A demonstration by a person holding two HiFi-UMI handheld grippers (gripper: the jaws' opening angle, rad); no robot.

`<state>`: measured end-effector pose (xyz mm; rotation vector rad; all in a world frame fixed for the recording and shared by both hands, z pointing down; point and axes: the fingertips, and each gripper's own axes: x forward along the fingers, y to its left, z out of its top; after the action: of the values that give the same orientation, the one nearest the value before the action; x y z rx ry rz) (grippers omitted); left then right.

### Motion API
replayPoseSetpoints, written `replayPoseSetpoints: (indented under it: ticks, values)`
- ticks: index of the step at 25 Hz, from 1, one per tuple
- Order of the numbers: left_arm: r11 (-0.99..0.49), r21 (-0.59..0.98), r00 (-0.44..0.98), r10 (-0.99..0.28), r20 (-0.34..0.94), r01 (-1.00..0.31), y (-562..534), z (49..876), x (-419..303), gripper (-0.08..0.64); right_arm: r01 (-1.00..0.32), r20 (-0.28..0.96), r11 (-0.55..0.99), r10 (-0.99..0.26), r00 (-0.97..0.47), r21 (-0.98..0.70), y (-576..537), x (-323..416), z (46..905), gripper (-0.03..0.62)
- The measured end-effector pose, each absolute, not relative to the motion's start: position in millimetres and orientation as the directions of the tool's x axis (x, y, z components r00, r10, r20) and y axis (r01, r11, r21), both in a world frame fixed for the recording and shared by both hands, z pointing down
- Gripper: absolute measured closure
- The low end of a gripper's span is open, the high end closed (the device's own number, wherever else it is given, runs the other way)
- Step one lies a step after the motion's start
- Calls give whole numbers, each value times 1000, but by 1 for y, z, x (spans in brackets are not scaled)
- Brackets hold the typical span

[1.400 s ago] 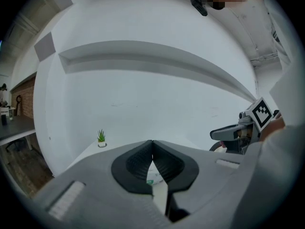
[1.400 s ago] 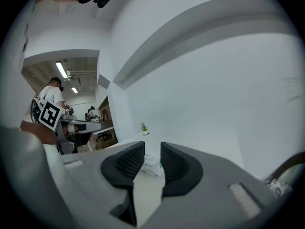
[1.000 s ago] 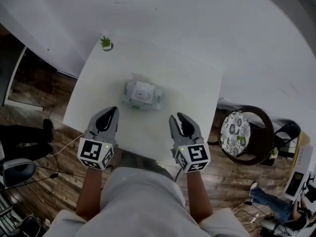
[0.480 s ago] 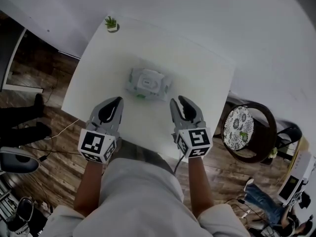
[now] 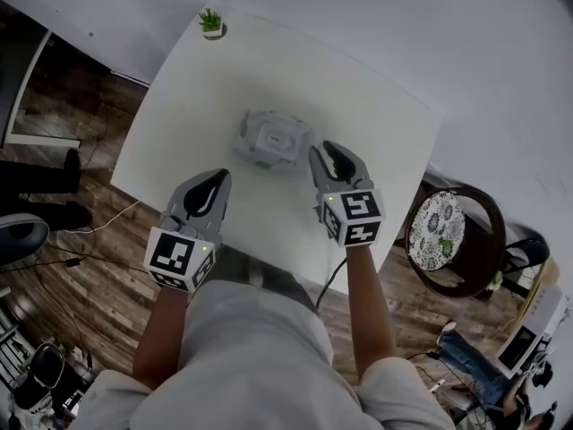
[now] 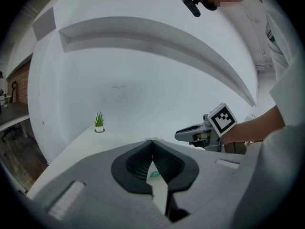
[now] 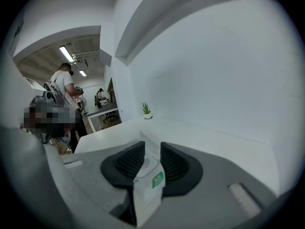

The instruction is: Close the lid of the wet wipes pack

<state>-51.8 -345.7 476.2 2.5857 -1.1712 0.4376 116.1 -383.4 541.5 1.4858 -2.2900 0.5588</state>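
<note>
Both grippers have neared the pack (image 5: 273, 143) on the table (image 5: 376, 119): right gripper (image 5: 333, 154), jaws spread, just right of it; left gripper (image 5: 213, 183), jaws together, near its front-left. I fear my sideways nudge skids it instead of seating the lid (image 5: 278, 137)

Soft even light; dark fisheye corners; edges warped.

Open tabletop (image 5: 269, 70) between wipes pack (image 5: 273, 140) and plant (image 5: 212, 21)
</note>
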Motion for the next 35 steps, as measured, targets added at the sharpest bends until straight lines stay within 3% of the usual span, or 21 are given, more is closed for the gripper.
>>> replayPoseSetpoints:
  ticks: [15,35]
  values:
    - [-637,147,631,-654,417,-757,-354,500,-49,555,-857,604,508,-659,-449,-83,-433,101,593,482]
    - [-636,156,635,-654,412,-756,-351,502,-59,555,-776,645,628,-568,-511,-61,-421,67,597,511]
